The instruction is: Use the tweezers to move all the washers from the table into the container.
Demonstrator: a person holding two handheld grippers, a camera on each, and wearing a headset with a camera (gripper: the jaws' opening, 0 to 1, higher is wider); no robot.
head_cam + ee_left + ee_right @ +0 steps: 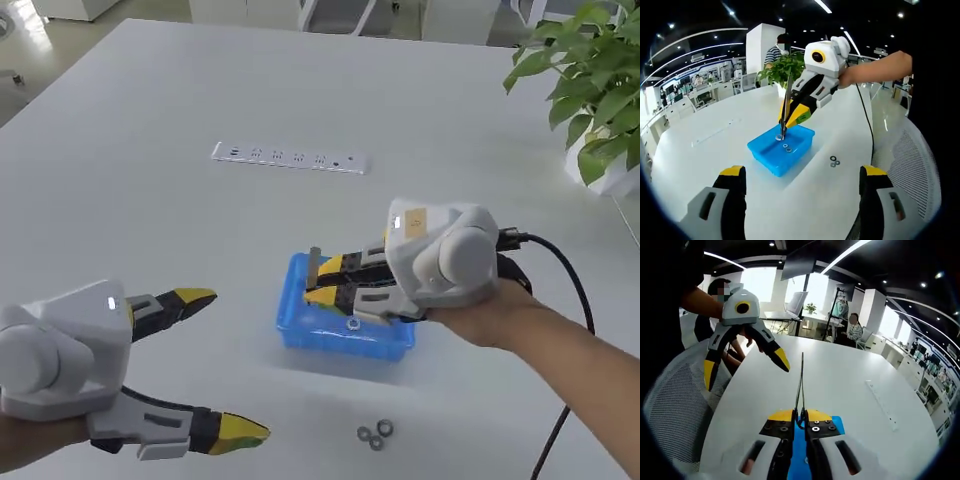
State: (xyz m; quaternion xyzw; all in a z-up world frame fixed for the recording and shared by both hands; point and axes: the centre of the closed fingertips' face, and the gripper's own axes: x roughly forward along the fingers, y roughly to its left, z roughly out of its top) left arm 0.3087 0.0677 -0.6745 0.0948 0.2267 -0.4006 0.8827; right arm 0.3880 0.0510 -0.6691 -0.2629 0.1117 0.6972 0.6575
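Here, the right hand-held gripper [325,282] clenches slim steel tweezers [786,102], tips dipped into the translucent blue plastic container [330,338] below its jaws — easing the pinch low inside should keep the flat metal washer [779,136] from bouncing out. More washers [375,433] wait behind it on the smooth white worktop [150,220]; the left hand-held gripper [225,365] hangs released.

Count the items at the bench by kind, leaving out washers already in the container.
Loose washers: 3
Tweezers: 1
Blue container: 1
Power strip: 1
Potted plant: 1
Total: 7
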